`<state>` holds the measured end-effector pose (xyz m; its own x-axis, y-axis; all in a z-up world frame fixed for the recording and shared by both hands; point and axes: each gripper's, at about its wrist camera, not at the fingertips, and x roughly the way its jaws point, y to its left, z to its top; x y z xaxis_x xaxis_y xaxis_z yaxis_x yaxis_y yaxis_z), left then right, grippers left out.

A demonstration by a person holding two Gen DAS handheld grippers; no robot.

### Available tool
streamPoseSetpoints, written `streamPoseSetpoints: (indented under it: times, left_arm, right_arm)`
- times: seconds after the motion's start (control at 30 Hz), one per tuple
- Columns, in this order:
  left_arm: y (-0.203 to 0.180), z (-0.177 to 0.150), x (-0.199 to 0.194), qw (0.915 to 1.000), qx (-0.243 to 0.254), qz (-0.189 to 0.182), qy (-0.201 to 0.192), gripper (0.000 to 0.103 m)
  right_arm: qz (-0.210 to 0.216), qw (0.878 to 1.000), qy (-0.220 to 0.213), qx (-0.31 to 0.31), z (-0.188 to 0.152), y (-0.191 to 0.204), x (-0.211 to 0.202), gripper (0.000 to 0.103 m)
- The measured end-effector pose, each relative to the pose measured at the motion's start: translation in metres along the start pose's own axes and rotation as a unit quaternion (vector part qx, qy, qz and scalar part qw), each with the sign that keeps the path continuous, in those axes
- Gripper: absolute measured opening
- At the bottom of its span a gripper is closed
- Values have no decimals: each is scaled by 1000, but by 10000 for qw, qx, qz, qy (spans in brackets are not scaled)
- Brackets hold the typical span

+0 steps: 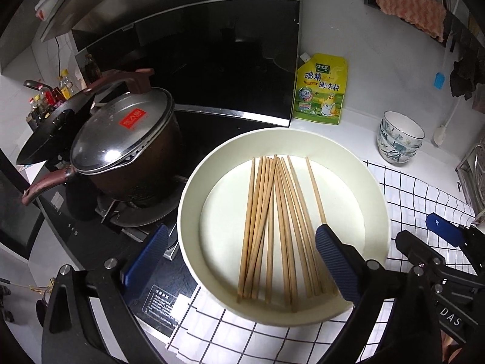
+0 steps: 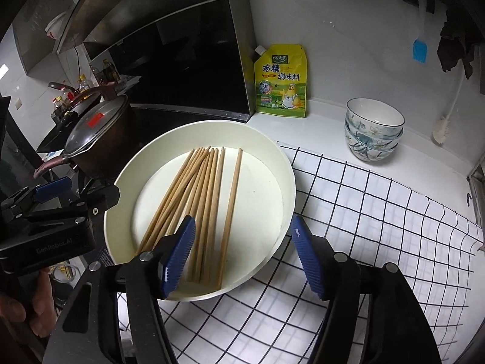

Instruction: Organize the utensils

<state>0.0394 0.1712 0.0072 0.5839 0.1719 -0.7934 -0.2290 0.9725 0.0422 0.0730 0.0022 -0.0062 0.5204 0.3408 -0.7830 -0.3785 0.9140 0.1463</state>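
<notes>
Several wooden chopsticks lie loose in a shallow white round dish on a checked cloth. My left gripper hangs open over the dish's near half, one blue finger outside the rim on the left and the other above the chopstick ends, gripping nothing. My right gripper is open too, its left finger over the chopsticks' near ends and its right finger outside the rim, with nothing between the pads. One of the right gripper's blue pads shows at the right edge of the left wrist view.
A lidded dark pot stands on the stove left of the dish. A yellow seasoning pouch leans on the back wall, with stacked patterned bowls to its right. The white cloth with black grid lines covers the counter on the right.
</notes>
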Motion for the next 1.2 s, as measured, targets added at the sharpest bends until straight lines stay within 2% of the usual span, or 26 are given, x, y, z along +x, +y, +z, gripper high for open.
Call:
streamPoseSetpoints:
  times: [0.37, 0.9, 1.2]
  left_arm:
    - [-7, -9, -22, 10000, 14, 93, -33, 97]
    - [-4, -15, -37, 9997, -216, 104, -39, 97]
    - [-9, -16, -42, 9996, -187, 152, -129, 97]
  right_arm:
    - [-67, 9999, -47, -83, -5, 3, -16, 69]
    - [-99, 9996, -192, -188, -6, 5, -30, 71]
    - [-120, 9996, -214, -163, -8, 0, -34, 71]
